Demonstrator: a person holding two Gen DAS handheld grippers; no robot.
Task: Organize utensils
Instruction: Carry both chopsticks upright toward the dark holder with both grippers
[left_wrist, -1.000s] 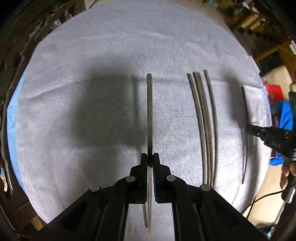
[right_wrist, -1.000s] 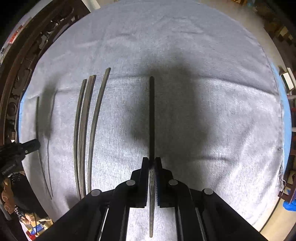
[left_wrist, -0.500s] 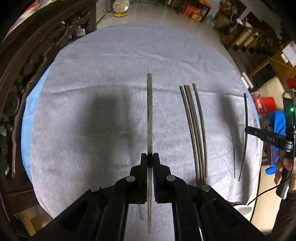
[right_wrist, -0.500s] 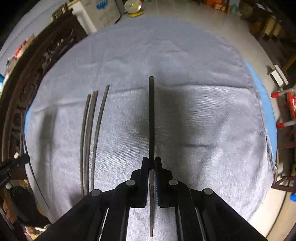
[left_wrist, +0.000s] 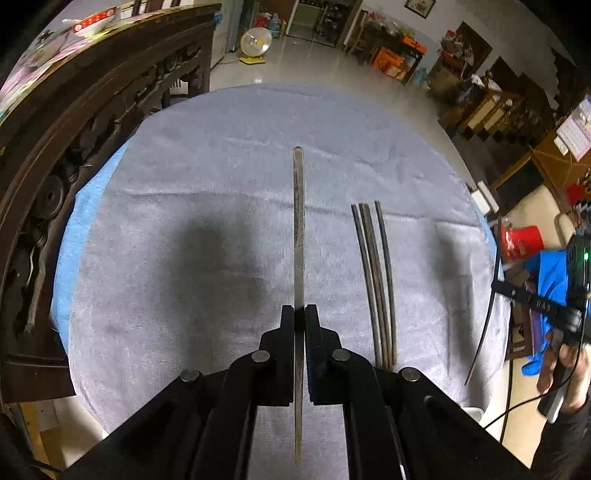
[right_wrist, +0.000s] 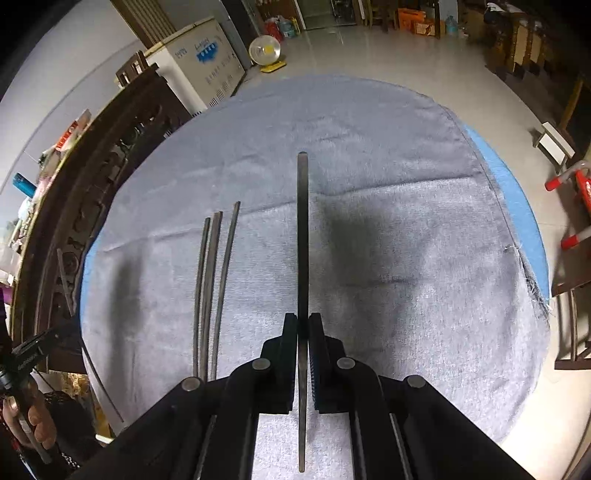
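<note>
Chopsticks are what both claws are carrying: the left gripper (left_wrist: 300, 314) is clenching one pale metal chopstick (left_wrist: 298, 229) between its jaws, gripped roughly a third of the way up, with the long end pointing forward and the short end running back between the arms. The right gripper (right_wrist: 303, 321) is doing the same with a darker chopstick (right_wrist: 303, 236), jaws pressed tight on it.

Outward from there, three more chopsticks (left_wrist: 375, 280) are lying side by side on the grey cloth (left_wrist: 184, 192), nearly touching one another; they sit to the right of the left claw's stick and to the left of the right claw's stick, so they lie between the two hands.

What is changing is height. Compared with a second ago, both claws are rising away from the table: the cloth is shrinking in each view, its round edge and the blue layer under it are coming into sight, and the room beyond, with a small fan on the floor (left_wrist: 255, 42), is now showing. In the left view the right hand's stick (left_wrist: 487, 302) is hanging off the cloth's edge, clear of the table.

Judging from this, both picks are done and both sticks are in the air. Two sticks probably need bringing over to the trio and laying parallel beside it.
</note>
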